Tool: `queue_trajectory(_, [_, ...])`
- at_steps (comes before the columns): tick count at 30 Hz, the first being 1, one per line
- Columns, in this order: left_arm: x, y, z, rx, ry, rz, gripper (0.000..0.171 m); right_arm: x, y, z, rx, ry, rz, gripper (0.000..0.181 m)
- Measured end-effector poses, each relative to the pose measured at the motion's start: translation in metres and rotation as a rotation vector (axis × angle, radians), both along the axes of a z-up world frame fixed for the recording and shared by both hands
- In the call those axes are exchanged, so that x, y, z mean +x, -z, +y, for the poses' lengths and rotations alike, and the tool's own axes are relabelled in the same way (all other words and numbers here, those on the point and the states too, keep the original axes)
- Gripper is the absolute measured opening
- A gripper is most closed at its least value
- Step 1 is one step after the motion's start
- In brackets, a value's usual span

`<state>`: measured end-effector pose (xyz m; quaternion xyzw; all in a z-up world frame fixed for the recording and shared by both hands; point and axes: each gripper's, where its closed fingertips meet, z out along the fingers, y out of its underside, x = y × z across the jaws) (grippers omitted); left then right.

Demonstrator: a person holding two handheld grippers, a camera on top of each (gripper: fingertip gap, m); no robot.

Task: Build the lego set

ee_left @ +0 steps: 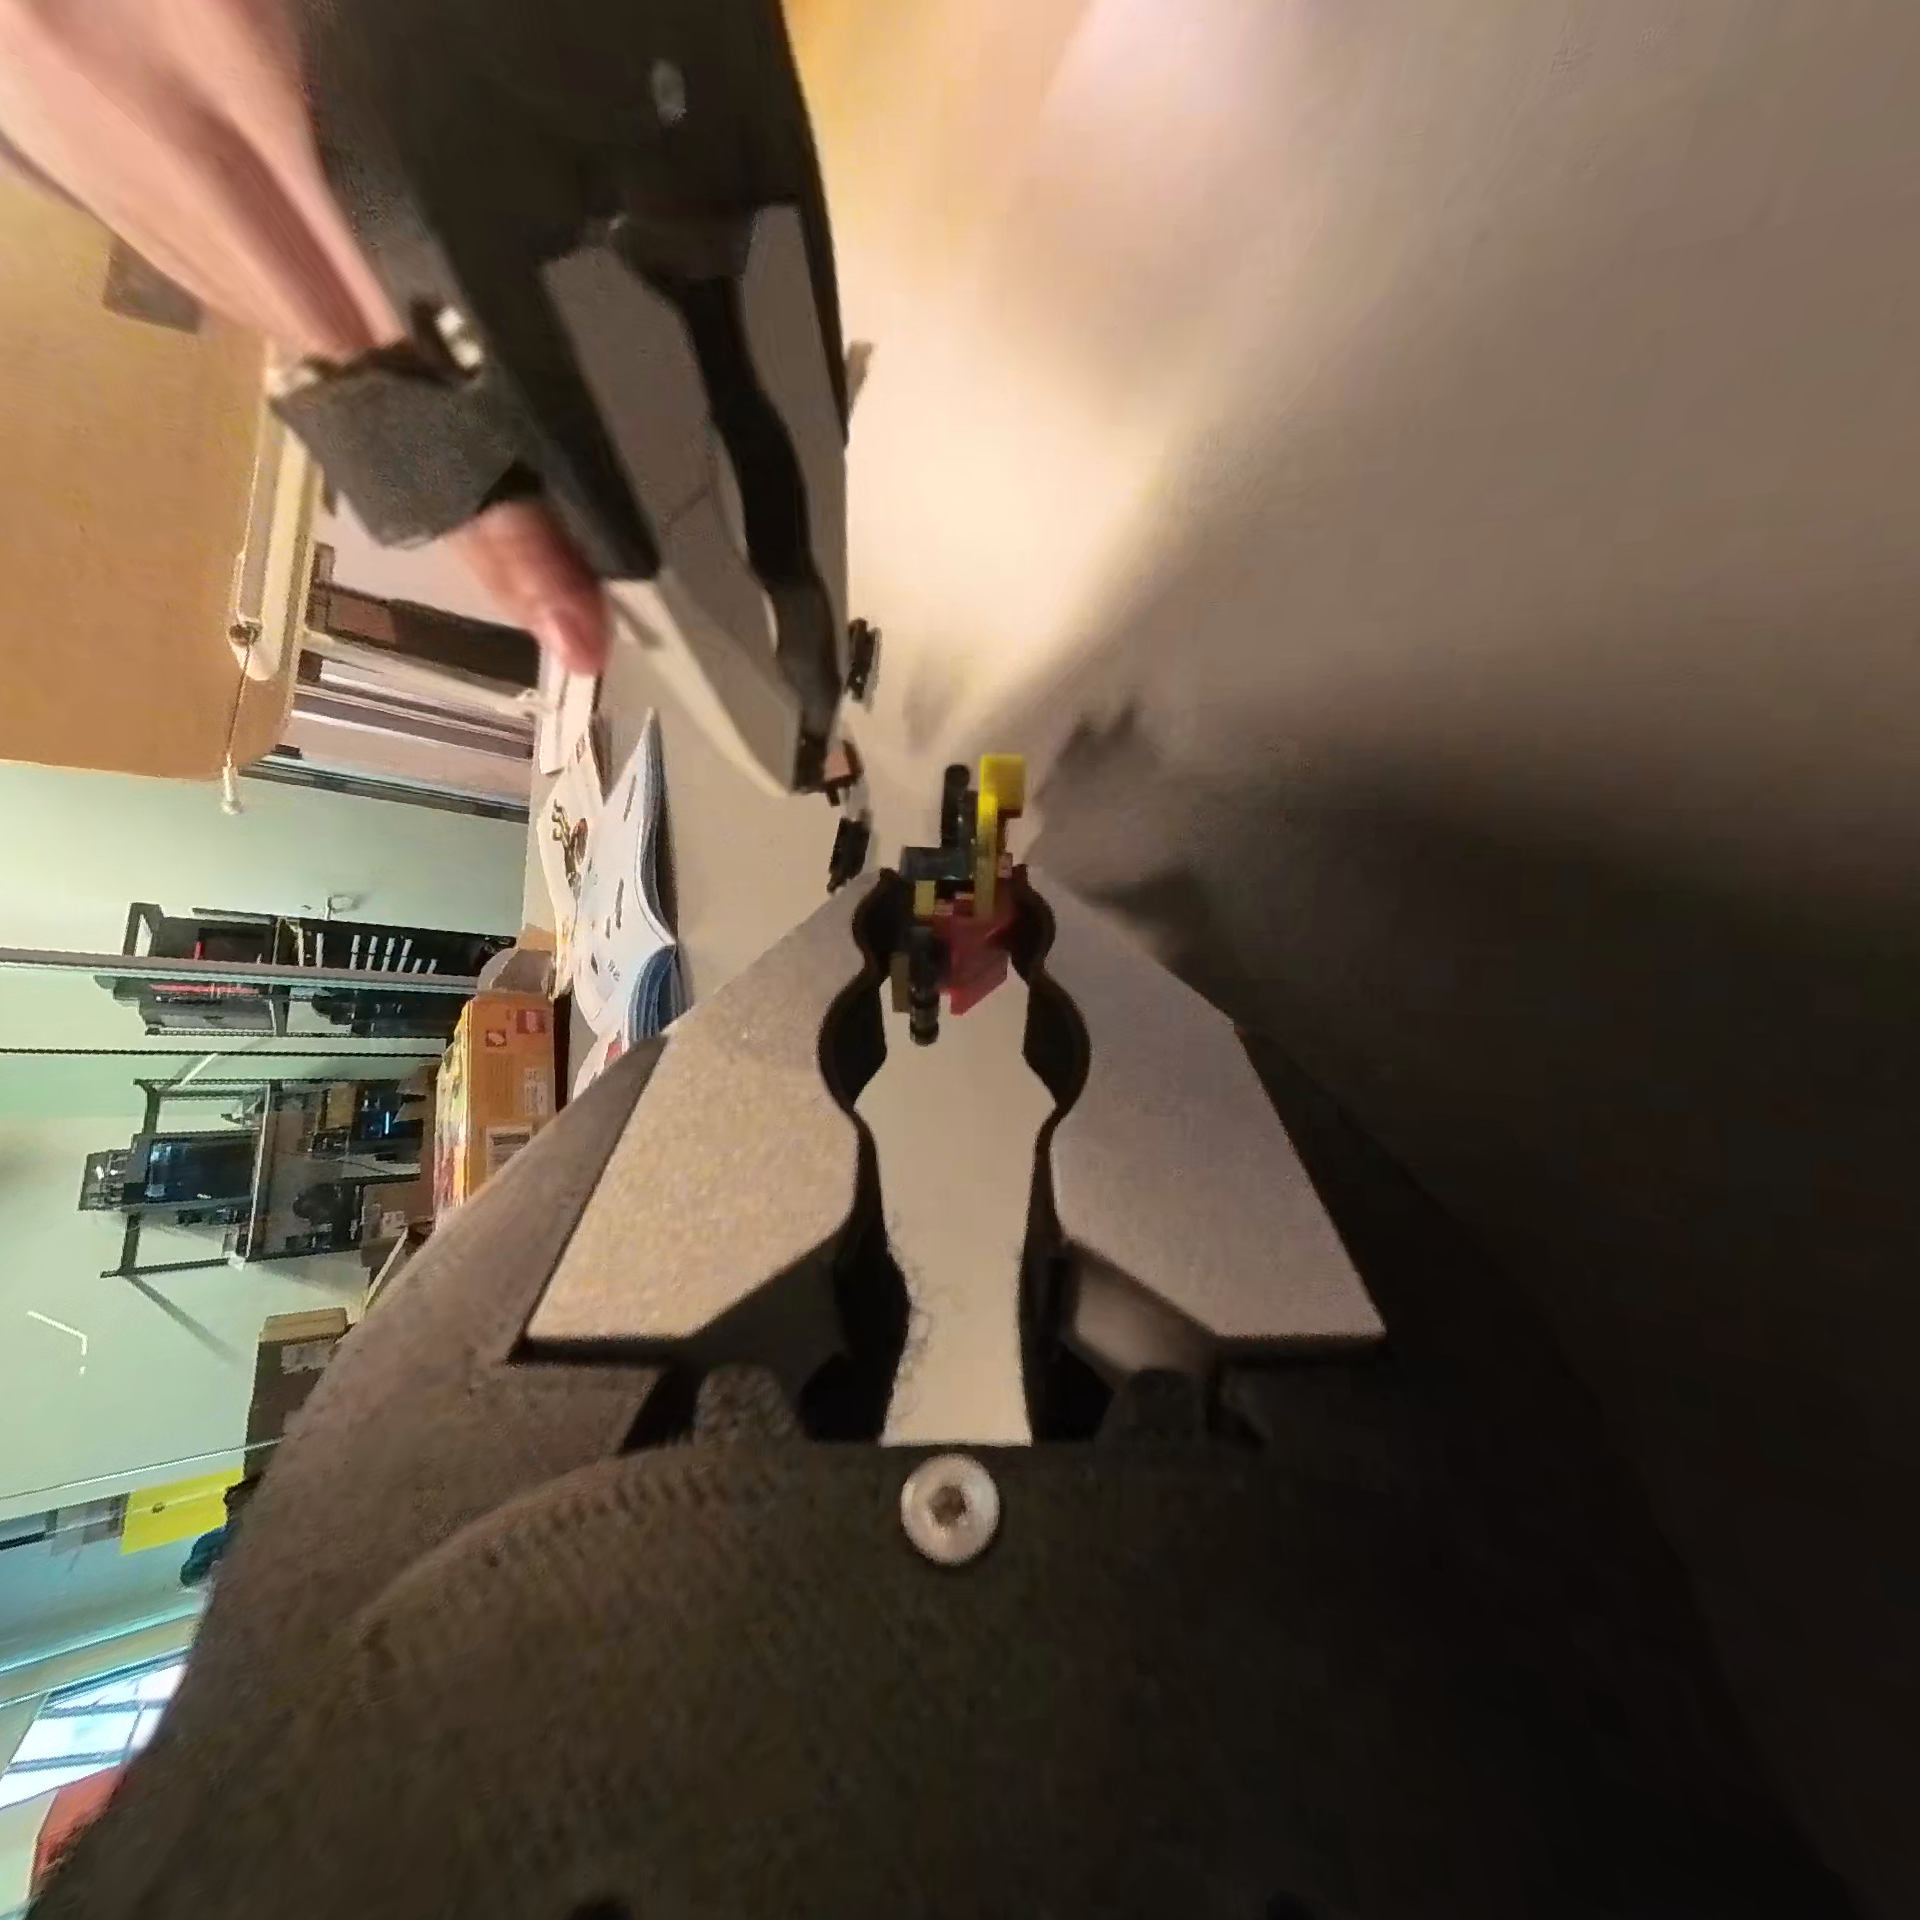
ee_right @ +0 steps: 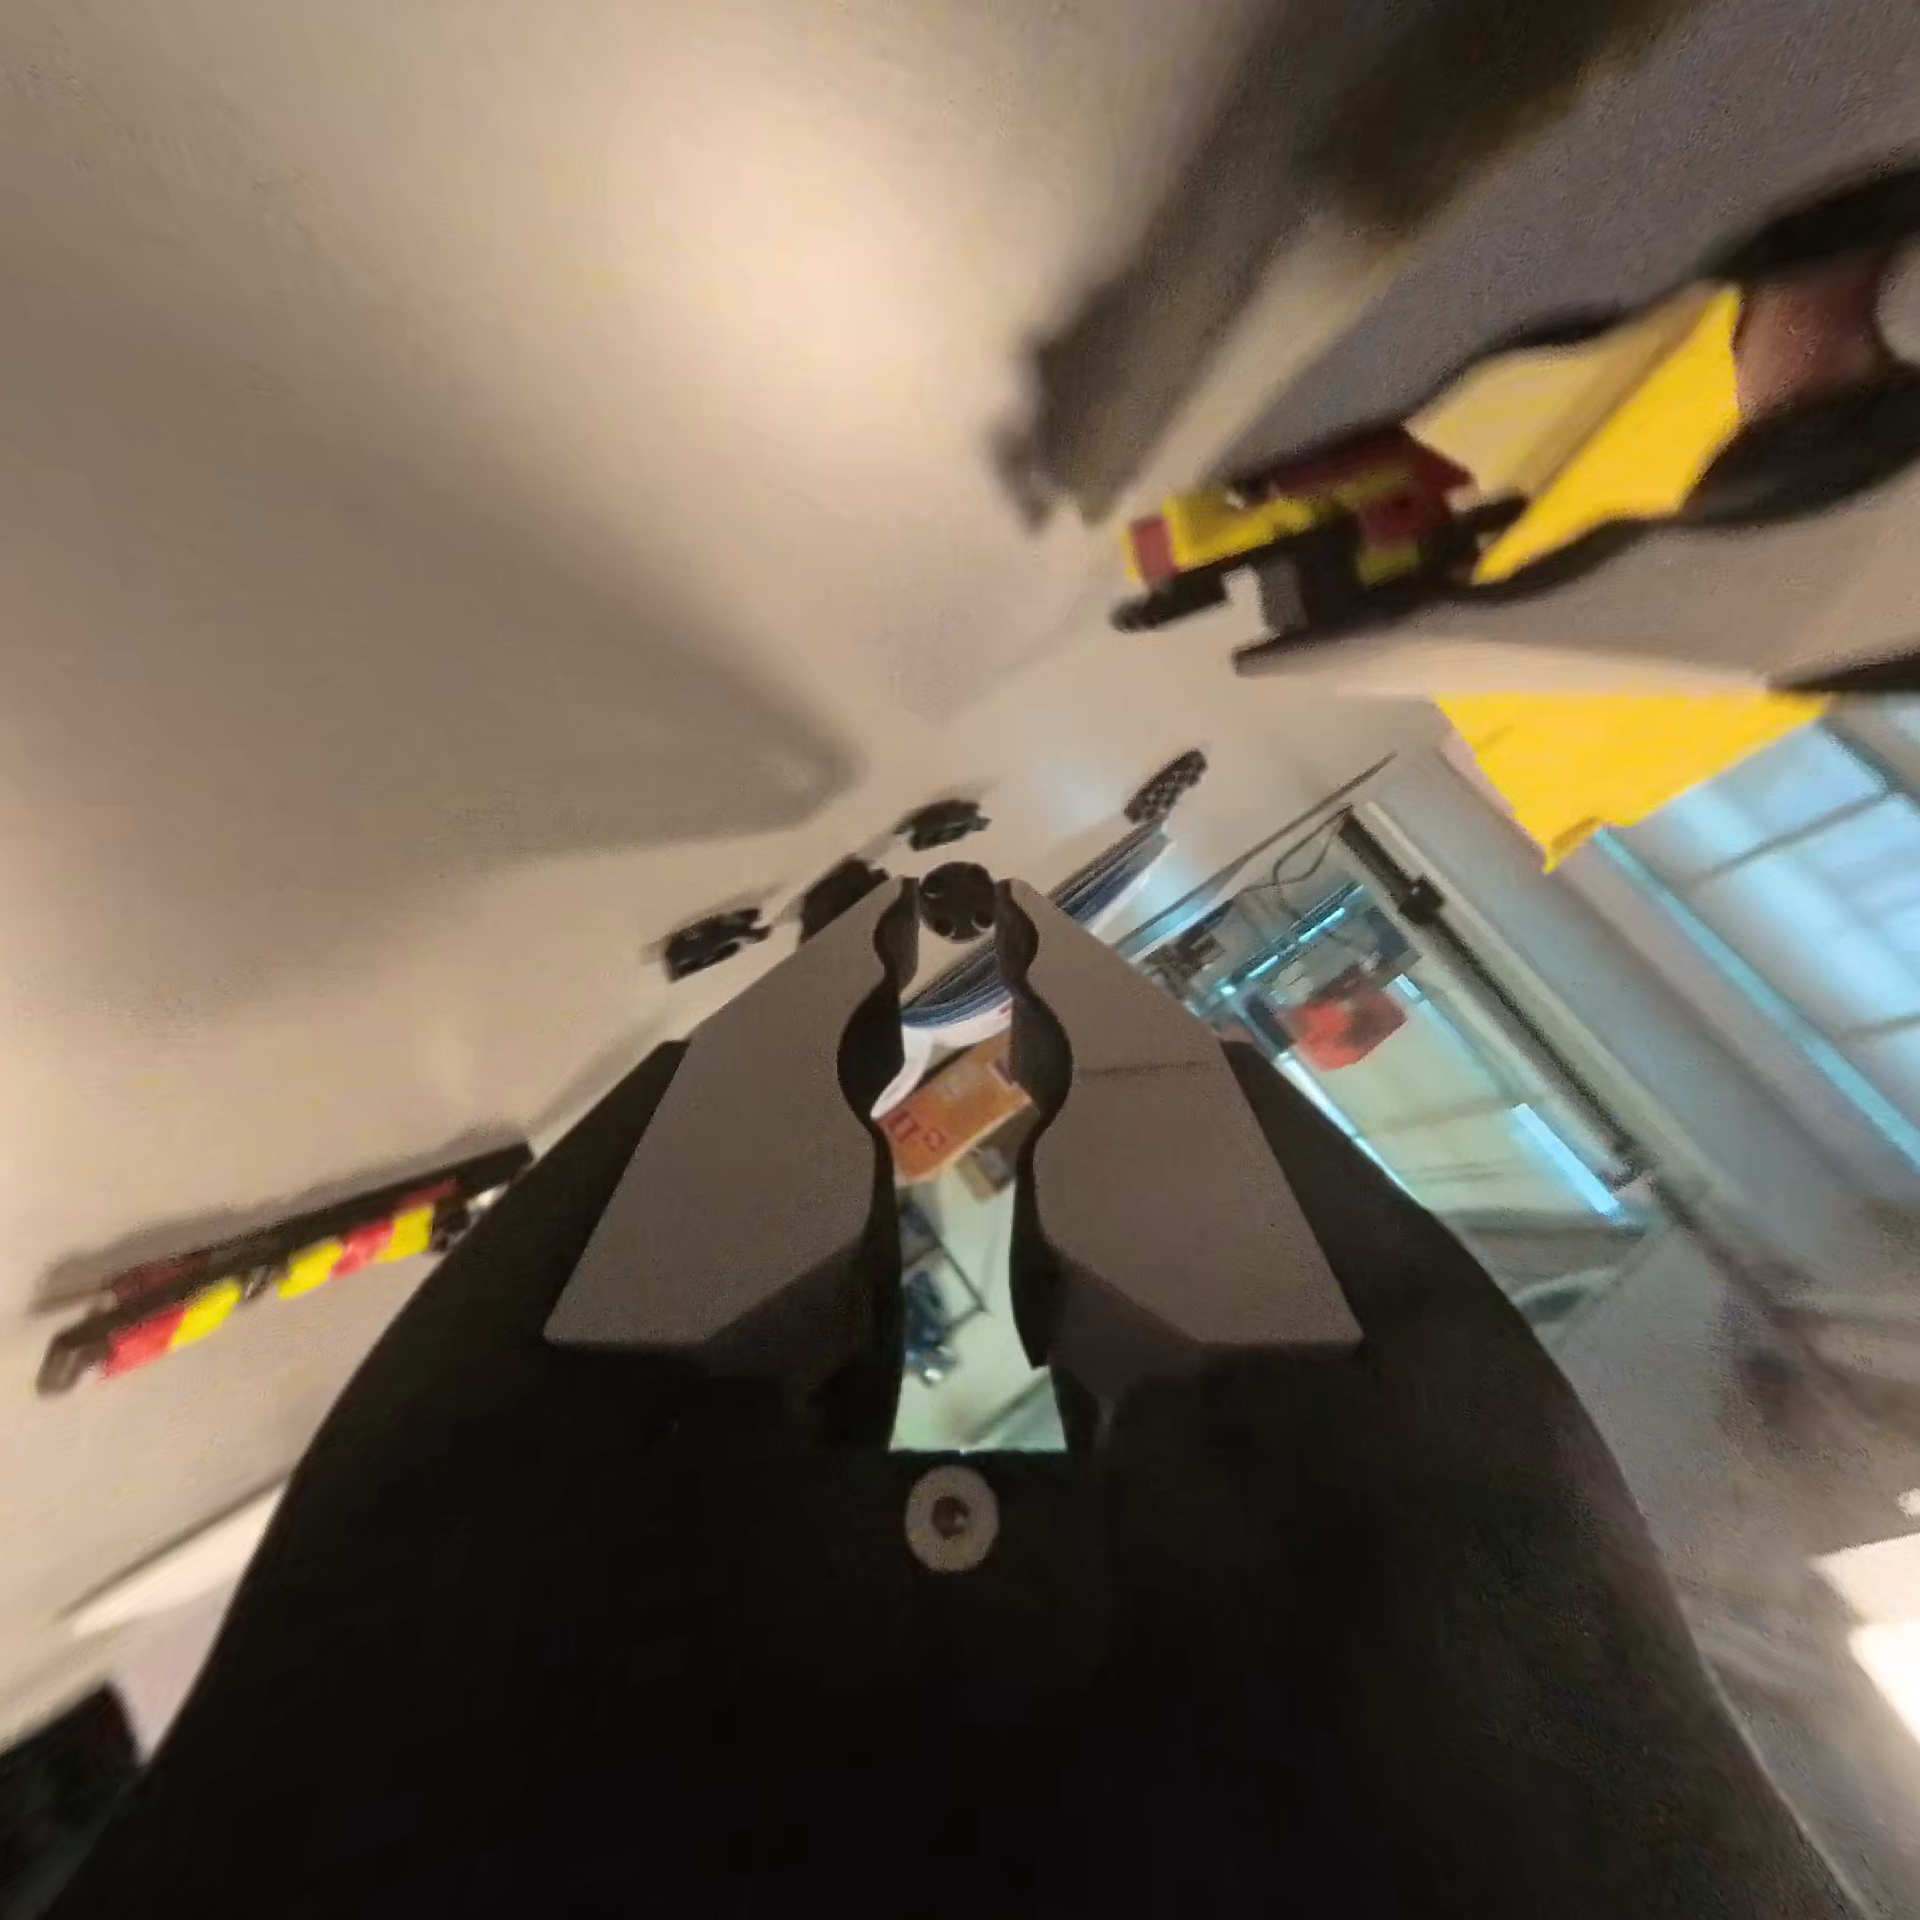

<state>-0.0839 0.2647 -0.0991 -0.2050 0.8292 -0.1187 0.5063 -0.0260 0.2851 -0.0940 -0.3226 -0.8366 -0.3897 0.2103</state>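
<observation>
My left gripper (ee_left: pixel 951 883) is shut on a small lego assembly (ee_left: pixel 971 940) of red, yellow and black parts, with a yellow piece sticking out past the tips. It is held close over the pale table (ee_left: pixel 1299 468). The same assembly (ee_right: pixel 1330 520) shows in the right wrist view at the upper right, between the left gripper's fingers (ee_right: pixel 1299 343). My right gripper (ee_right: pixel 956 899) is shut on a small black round piece (ee_right: pixel 951 902). In the left wrist view the right gripper (ee_left: pixel 826 774) hangs at the upper left, held by a hand (ee_left: pixel 208 177), close to the assembly.
Several small black pieces (ee_right: pixel 717 940) lie on the table (ee_right: pixel 416 416) near my right tips. A long red-and-yellow striped lego piece (ee_right: pixel 270 1278) lies to the left. An open instruction booklet (ee_left: pixel 623 883) and an orange box (ee_left: pixel 499 1091) sit at the table's edge. Shelves stand beyond. My right fingertips sit around 7 cm from my left ones.
</observation>
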Motion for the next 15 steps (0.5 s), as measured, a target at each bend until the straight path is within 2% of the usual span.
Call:
queue_trajectory(4, [0.001, 0.003, -0.003, -0.002, 0.008, 0.008, 0.02, 0.002, 0.006, -0.016, 0.044, -0.137, -0.263, 0.013])
queue_trajectory(9, [0.001, 0.003, -0.005, 0.004, 0.008, 0.005, 0.02, -0.007, 0.021, -0.042, -0.003, -0.347, -0.441, 0.012])
queue_trajectory(12, [0.001, 0.003, -0.004, 0.003, 0.007, 0.005, 0.02, -0.019, 0.021, -0.054, -0.015, -0.466, -0.429, 0.017])
queue_trajectory(15, [0.001, 0.003, -0.005, 0.004, 0.01, 0.004, 0.02, -0.021, 0.016, -0.064, -0.074, -0.421, -0.31, 0.04])
